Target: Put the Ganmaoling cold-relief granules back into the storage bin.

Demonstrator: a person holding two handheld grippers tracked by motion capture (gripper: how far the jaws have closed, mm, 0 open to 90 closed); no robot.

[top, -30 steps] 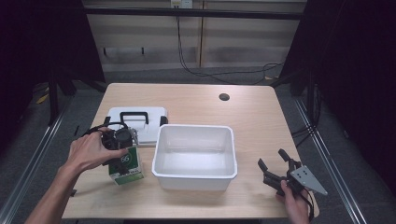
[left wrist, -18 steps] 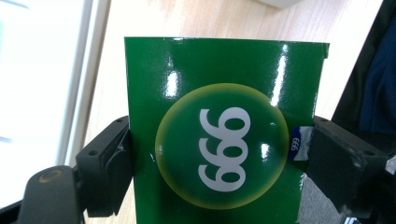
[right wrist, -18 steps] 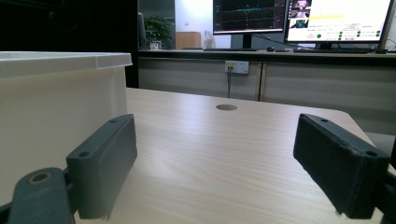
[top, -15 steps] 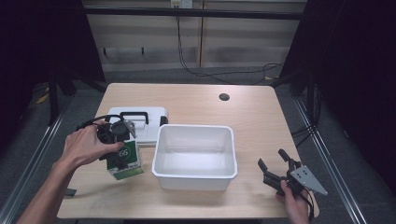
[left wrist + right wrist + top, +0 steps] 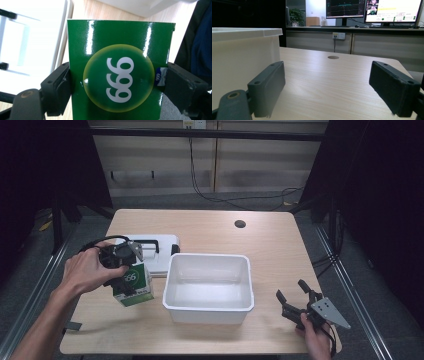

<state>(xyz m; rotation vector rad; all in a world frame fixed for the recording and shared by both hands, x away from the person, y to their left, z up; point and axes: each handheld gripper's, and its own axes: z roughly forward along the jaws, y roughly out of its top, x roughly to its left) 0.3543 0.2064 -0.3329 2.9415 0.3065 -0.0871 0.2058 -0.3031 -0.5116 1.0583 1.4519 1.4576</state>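
Note:
A green carton (image 5: 133,287) with a "666" label stands left of the white tub (image 5: 209,287) in the high view, lifted and tilted. My left gripper (image 5: 121,269) is shut on the green carton (image 5: 117,72), one jaw pressed against each side. At the table's front right corner my right gripper (image 5: 292,297) rests open on the wood. In the right gripper view nothing lies between the right gripper's (image 5: 327,87) jaws, and the tub wall (image 5: 242,52) stands to their left.
A flat white case (image 5: 158,254) with a black handle lies behind the carton. A round cable hole (image 5: 240,224) sits near the table's far edge. Monitors (image 5: 372,10) stand on a desk beyond the table.
The left gripper has lifted the carton slightly and tilted it, shifting a little back and left. The right gripper has stayed still.

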